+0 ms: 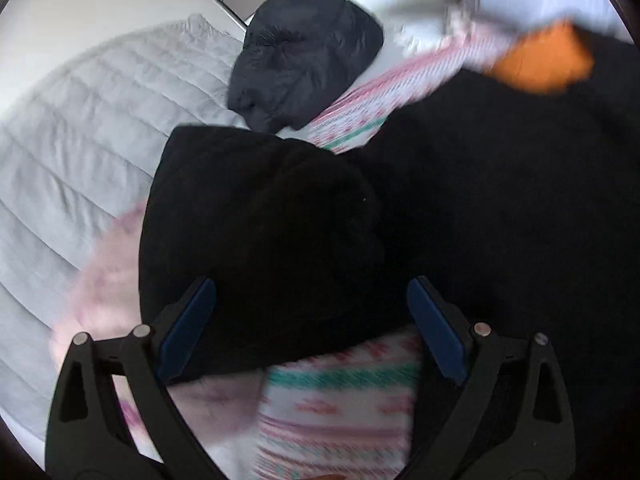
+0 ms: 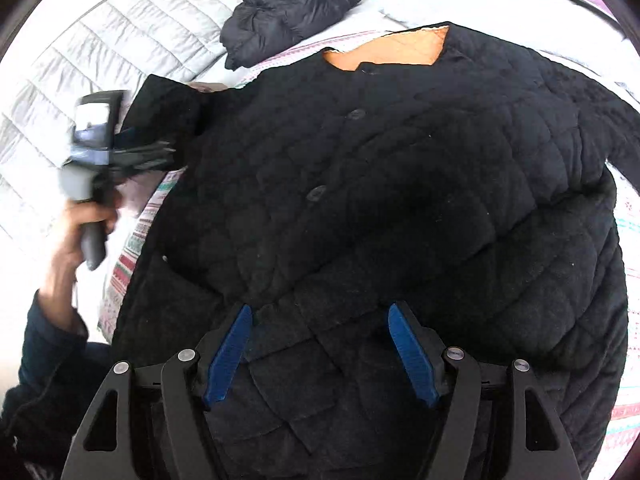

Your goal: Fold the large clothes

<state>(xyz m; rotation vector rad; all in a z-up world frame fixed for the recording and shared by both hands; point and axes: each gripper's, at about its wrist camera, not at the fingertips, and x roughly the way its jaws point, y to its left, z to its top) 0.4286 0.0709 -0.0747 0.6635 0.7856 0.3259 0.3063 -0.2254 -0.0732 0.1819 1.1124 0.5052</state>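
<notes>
Right tool (image 2: pixel 320 354): jaws spread wide, nothing gripped, hanging over the near hem of the black quilted jacket (image 2: pixel 380 184). Left tool (image 1: pixel 312 332): jaws also wide, empty, over the jacket's left sleeve (image 1: pixel 256 216), which looks folded in on itself. That view is blurred, so I can't tell if the pads touch cloth.

Jacket lies front-up on a patterned blanket (image 1: pixel 340 408) on the bed (image 2: pixel 120 44), buttons (image 2: pixel 319 193) done up, orange lining (image 2: pixel 404 50) showing at the far collar. The right sleeve trails off to the right. A dark puffer garment (image 2: pixel 288 8) sits bunched at the far side, apart from the jacket.

My read on handling: soft but bulky, quilting gives it some body, so folds should hold yet spring back a little. Moderate weight, not slippery. I'd pinch at seams, meaning cuff, hem corner or shoulder, where layers are thick enough to bite. Avoid mid-panel; the tool could catch only the top layer, or the blanket.
</notes>
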